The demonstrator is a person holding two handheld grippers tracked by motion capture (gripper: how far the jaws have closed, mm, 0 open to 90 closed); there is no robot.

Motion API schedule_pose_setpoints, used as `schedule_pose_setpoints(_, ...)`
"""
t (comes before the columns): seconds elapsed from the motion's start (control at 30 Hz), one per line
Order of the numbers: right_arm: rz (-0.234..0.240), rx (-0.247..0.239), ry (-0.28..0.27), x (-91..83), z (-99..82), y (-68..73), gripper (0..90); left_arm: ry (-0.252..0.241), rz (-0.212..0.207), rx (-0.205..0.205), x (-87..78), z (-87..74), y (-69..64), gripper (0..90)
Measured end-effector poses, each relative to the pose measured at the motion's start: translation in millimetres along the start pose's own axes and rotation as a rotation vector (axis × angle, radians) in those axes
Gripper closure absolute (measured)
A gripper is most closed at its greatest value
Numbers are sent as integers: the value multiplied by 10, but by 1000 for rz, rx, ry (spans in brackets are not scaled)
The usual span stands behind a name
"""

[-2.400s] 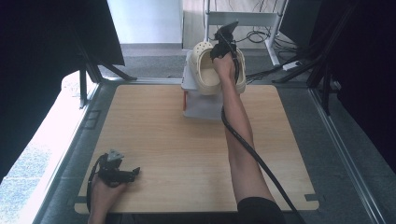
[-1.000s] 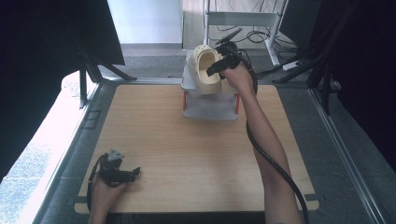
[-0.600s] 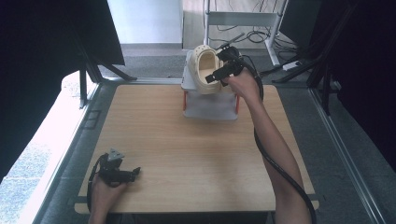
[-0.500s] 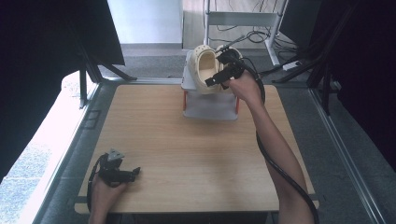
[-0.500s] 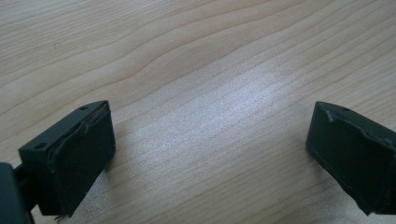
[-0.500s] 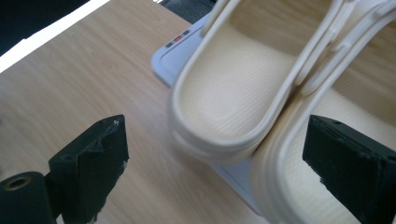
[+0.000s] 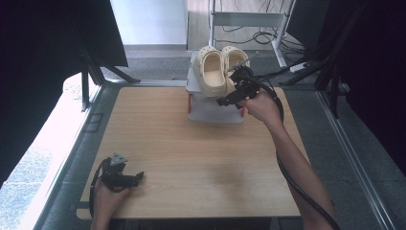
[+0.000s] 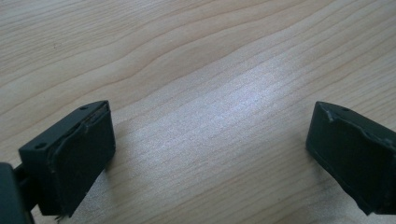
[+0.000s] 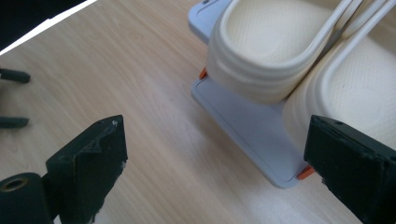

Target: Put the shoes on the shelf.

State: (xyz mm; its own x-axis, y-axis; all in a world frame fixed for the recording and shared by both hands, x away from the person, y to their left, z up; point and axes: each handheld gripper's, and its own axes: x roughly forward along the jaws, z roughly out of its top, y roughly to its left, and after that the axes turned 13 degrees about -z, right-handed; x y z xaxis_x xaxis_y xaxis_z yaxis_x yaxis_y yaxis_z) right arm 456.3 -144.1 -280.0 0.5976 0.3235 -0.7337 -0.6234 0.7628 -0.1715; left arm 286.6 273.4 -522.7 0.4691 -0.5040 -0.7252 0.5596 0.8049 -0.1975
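Two cream clogs, the left one [image 7: 210, 69] and the right one [image 7: 233, 58], sit side by side on a grey stand [image 7: 215, 109] at the table's far middle. My right gripper [image 7: 229, 98] hovers just in front of the right clog, over the stand's near right part. Its jaws have just been opening and stand open with nothing between them. In the right gripper view the gripper [image 9: 219, 168] frames the stand's corner [image 9: 247, 126] and both clog heels [image 9: 271, 46]. My left gripper [image 7: 136, 177] rests open at the near left corner; the left gripper view has it [image 8: 210, 154] over bare wood.
The wooden table [image 7: 191, 158] has grey floor around it. A metal frame [image 7: 249, 19] and cables [image 7: 261, 36] lie beyond the far edge. Dark curtains flank both sides, and black stand legs [image 7: 86, 81] rise at the far left.
My right gripper has left the right clog on the stand and drawn back toward the near right. Both clogs now show uncovered. The left hand has stayed put.
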Motion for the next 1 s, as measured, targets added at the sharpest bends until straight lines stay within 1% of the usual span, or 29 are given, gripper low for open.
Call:
schedule_pose_setpoints(0.13,9,-15,-7,-59,-145,23,58,-2,0,-2,2,0,-1,13)
schedule_pose_setpoints(0.27,17,-32,-3,-101,-307,32,52,-2,0,-2,1,0,-1,13)
schedule_pose_setpoints(0.37,18,-36,11,-113,-411,33,43,-3,1,-3,2,0,-3,13)
schedule_pose_setpoints(0.47,19,-41,7,-108,-530,34,14,-2,3,-4,2,1,-4,13)
schedule_pose_setpoints(0.6,19,-67,16,-51,-702,64,0,-4,3,-7,4,0,-7,13)
schedule_pose_setpoints(0.67,28,-75,22,0,-792,87,0,-5,3,-8,4,0,-8,13)
schedule_pose_setpoints(0.83,54,-65,18,147,-975,157,0,-5,6,-6,5,0,-8,13)
schedule_pose_setpoints(0.87,61,-60,26,176,-1001,170,0,-2,5,-4,3,0,-7,13)
schedule_pose_setpoints(1.0,96,-43,23,282,-1090,218,0,-5,6,-6,5,0,-9,13)
